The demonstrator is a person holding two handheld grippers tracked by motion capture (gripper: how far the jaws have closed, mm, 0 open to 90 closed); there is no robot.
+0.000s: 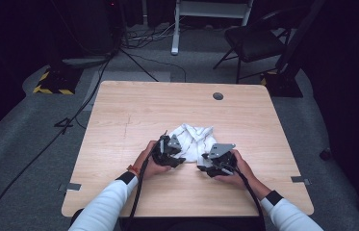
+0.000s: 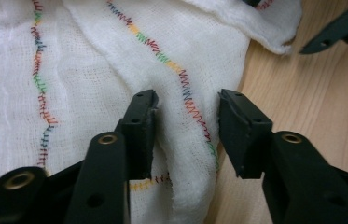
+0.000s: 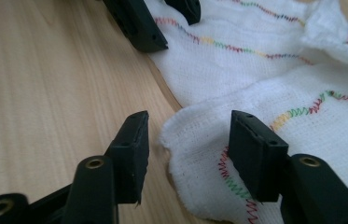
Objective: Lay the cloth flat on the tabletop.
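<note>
White cloth (image 2: 115, 56) crumpled, partly hidden under hands; left gripper (image 2: 188, 126), right gripper (image 3: 188, 154) apart, clamping nothing.

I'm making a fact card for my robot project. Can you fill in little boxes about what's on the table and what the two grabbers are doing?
Thing on table: white cloth with rainbow zigzag stitching, crumpled
Table: light wooden table
Left gripper: jaws open, a fold of cloth between them, not pinched
Right gripper: jaws open, around a cloth corner, not pinched
Hands: person's hands at the near edge of the cloth, one on each side
Behind table: black chair on grey floor
</note>
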